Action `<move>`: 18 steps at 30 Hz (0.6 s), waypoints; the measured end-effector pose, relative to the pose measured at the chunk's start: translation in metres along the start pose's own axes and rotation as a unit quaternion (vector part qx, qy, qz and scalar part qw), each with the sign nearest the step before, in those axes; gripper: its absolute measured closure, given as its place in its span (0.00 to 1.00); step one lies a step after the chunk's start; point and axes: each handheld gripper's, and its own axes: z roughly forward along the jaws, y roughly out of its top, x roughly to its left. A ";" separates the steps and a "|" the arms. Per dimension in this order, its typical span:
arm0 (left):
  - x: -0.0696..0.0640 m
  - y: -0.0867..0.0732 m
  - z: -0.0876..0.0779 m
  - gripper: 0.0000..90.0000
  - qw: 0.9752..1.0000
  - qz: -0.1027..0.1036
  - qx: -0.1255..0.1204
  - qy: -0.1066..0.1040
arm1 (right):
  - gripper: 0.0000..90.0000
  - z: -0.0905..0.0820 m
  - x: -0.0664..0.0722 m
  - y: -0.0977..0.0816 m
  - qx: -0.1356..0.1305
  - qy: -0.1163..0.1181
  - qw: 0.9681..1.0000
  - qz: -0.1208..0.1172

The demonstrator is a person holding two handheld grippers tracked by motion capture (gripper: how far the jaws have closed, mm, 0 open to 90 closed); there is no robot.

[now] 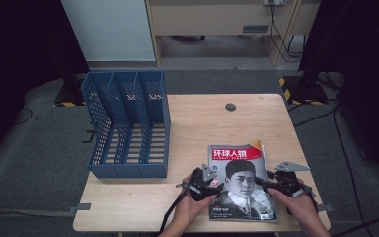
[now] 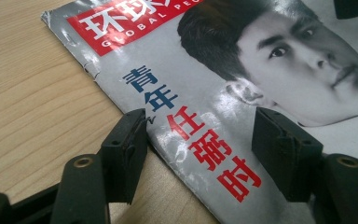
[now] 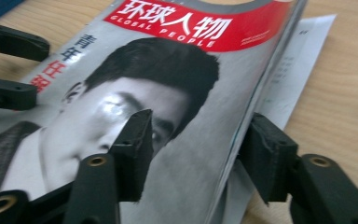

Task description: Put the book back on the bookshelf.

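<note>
Two black two-jaw grippers straddle the glossy red-and-grey magazine (image 1: 241, 181) lying flat on the light wooden table (image 1: 197, 128), toward its five o'clock corner. The left gripper (image 2: 200, 154) stands parted across the spine edge at nine o'clock; the right gripper (image 3: 200, 154), also parted, spans the page edge at three o'clock. Whether any pad touches paper seems unclear. A blue plastic file rack (image 1: 128, 123) stands at ten o'clock.

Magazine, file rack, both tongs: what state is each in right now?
Magazine: closed, flat on the table, cover up.
File rack: upright, slots empty.
Left tongs: open, straddling the magazine's spine edge.
Right tongs: open, straddling its opposite edge.
</note>
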 end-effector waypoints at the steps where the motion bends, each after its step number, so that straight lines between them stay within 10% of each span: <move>1: 0.000 0.000 0.000 0.40 1.000 0.000 0.000 0.000 | 0.54 0.000 0.002 0.001 -0.003 -0.006 1.000 -0.007; 6: 0.001 0.001 0.001 0.39 1.000 0.003 0.001 -0.004 | 0.60 -0.010 0.010 0.002 -0.027 -0.008 0.999 -0.028; 13: 0.000 0.000 0.000 0.39 1.000 0.004 0.001 -0.005 | 0.43 0.003 0.000 0.003 -0.011 0.009 1.000 0.001; 18: 0.000 0.001 0.001 0.39 1.000 0.004 0.001 -0.006 | 0.62 -0.004 0.001 0.005 -0.026 -0.003 1.000 -0.006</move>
